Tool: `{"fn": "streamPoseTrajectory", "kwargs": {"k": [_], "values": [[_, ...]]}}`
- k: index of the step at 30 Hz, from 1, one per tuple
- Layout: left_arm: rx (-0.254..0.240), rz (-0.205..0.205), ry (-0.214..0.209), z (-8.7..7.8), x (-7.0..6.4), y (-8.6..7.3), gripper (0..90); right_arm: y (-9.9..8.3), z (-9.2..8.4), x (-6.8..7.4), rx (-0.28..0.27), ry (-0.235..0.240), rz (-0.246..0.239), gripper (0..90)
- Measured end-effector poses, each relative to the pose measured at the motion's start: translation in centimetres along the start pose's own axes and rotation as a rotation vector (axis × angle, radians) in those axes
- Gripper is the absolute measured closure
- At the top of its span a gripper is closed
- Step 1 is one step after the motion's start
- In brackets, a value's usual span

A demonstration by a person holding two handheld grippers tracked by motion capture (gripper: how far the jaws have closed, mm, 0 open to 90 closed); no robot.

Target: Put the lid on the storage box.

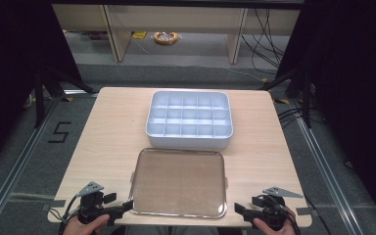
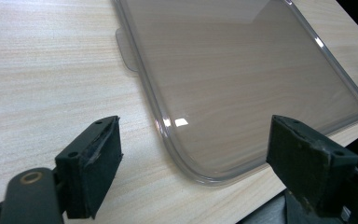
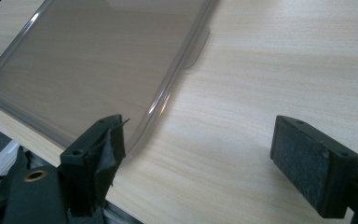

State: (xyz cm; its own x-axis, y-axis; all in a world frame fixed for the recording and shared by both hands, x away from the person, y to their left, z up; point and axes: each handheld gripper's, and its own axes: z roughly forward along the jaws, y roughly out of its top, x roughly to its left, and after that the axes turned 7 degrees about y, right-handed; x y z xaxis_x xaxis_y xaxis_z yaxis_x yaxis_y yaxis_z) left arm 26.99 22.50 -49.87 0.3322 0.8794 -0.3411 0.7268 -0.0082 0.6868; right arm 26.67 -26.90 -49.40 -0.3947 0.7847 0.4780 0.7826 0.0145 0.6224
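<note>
Item: one clear lid [image 1: 177, 182], flat on the table [image 1: 107, 127], lying between the two grippers at the near edge. From the left gripper [image 1: 122, 208] its near corner sits just ahead, toward the gripper's right-hand jaw; from the right gripper [image 1: 241, 211] the other near corner lies just ahead, at its left-hand jaw. A small tab shows on each short side of the lid.

Item: one white compartment tray [image 1: 189, 140], beyond the lid and well ahead of both grippers; its cells look empty.

Item: two grippers, each held in a hand. In both gripper views the jaws stand wide apart with nothing clamped; whether a pad touches the lid rim I cannot tell.

Progress, as judged: the lid is off the tray and not yet lifted. Gripping it at both ends, carrying it forward and seating it on the tray all seem left to do.

Count: lid one, tray one, grippers two, table one.
</note>
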Motion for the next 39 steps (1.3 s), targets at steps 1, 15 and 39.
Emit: {"fn": "streamPoseTrajectory", "kwargs": {"k": [1, 15, 39], "values": [[0.001, 0.001, -0.005, 0.0, 0.0, 0.0, 17.3, 0.0, -0.1, 0.0, 0.012, -0.004, -0.001, 18.9], [0.005, -0.005, -0.006, 0.1, 0.0, 0.0, 16.9, 0.1, 0.0, -0.3, 0.02, -0.008, -0.048, 19.1], [0.027, 0.011, -0.015, 0.5, -0.3, -0.2, 17.4, 0.0, 0.6, 0.6, 0.003, 0.115, 0.016, 17.1]]}}
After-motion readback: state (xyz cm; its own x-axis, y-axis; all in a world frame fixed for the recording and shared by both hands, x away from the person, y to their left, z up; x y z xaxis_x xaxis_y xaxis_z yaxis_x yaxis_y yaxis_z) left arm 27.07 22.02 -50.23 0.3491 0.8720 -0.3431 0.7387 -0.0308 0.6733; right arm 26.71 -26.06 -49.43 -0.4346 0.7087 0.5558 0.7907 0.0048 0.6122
